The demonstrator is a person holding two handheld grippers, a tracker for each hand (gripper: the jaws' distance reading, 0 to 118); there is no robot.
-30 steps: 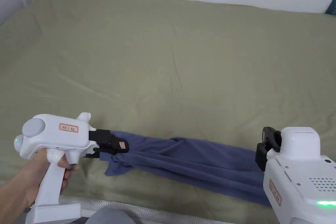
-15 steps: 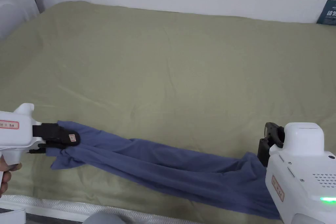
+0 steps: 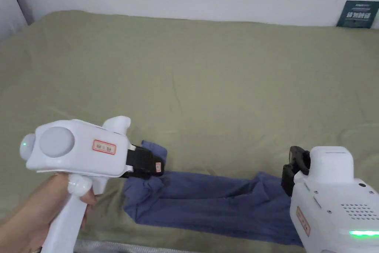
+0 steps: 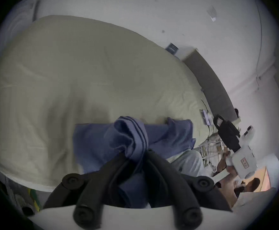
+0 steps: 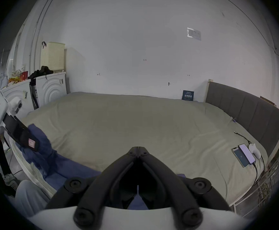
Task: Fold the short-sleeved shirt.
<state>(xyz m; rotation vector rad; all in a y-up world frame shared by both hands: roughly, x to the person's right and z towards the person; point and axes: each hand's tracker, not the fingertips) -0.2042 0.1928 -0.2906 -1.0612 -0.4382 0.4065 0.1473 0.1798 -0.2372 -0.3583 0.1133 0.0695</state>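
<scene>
Blue shirt [image 3: 207, 202] bunched into long strip along near edge of bed [image 3: 192, 79]. Left gripper [image 4: 136, 152] clamped on one end; right gripper [image 5: 138, 148] jaws together, grip on cloth unclear. Folding mostly left.

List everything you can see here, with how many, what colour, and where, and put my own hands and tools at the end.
shirt: one, blue, bunched in a long strip on the near edge of the bed
bed: one, olive-green sheet, against the wall
headboard: one, grey, right end of bed
phones: two, dark, on the bed by the headboard
card: one, dark blue, against the wall
washers: two, white, left of bed
basket: one, cream, on a washer
hand: one, holding the left tool's handle
left hand-held gripper: white and black, shut on shirt
right hand-held gripper: white and black, shut
</scene>
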